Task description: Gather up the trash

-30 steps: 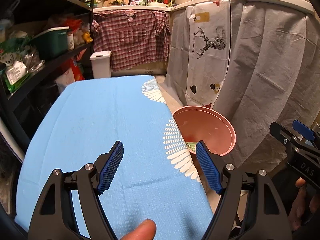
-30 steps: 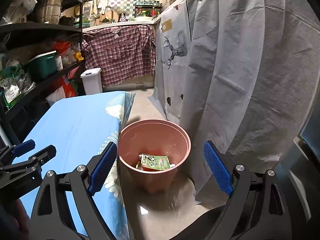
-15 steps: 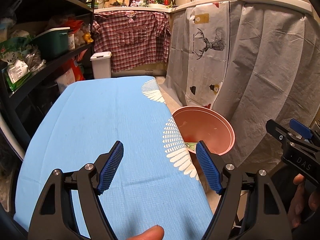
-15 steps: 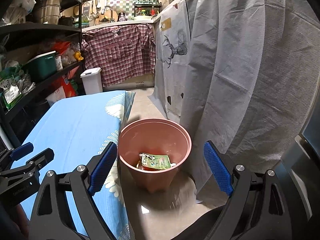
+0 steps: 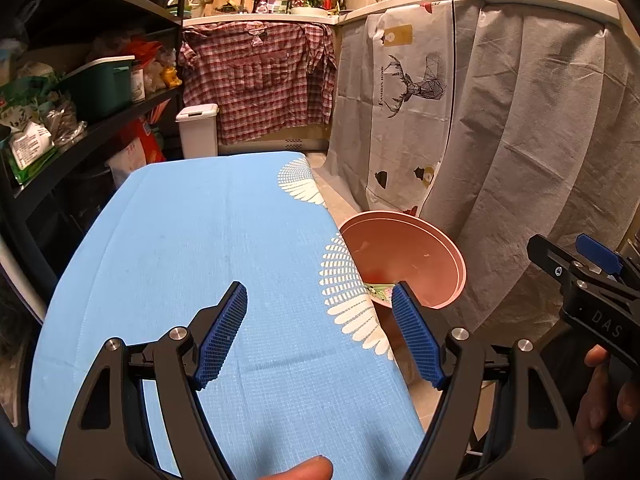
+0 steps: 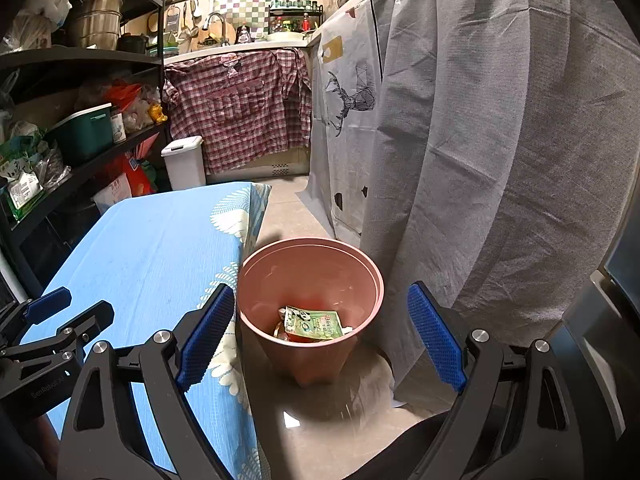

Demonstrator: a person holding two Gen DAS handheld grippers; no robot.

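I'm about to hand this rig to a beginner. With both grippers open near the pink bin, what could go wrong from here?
1. The pink bin stands tight against the blue tablecloth's edge, so the right gripper could nudge or tip it.
2. The grey drape hangs beside the bin and could snag a finger.
3. Only the green packet shows clearly; other trash may go unnoticed.

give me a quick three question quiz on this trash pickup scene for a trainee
1. True or false: both tongs, left and right, are open and hold nothing.
2. Where does the pink bin stand?
A. on the blue tablecloth
B. on the floor, between the table and the grey curtain
C. on the shelf
3. Fill in: a green ______ lies at the bottom of the bin.

Key
1. true
2. B
3. packet
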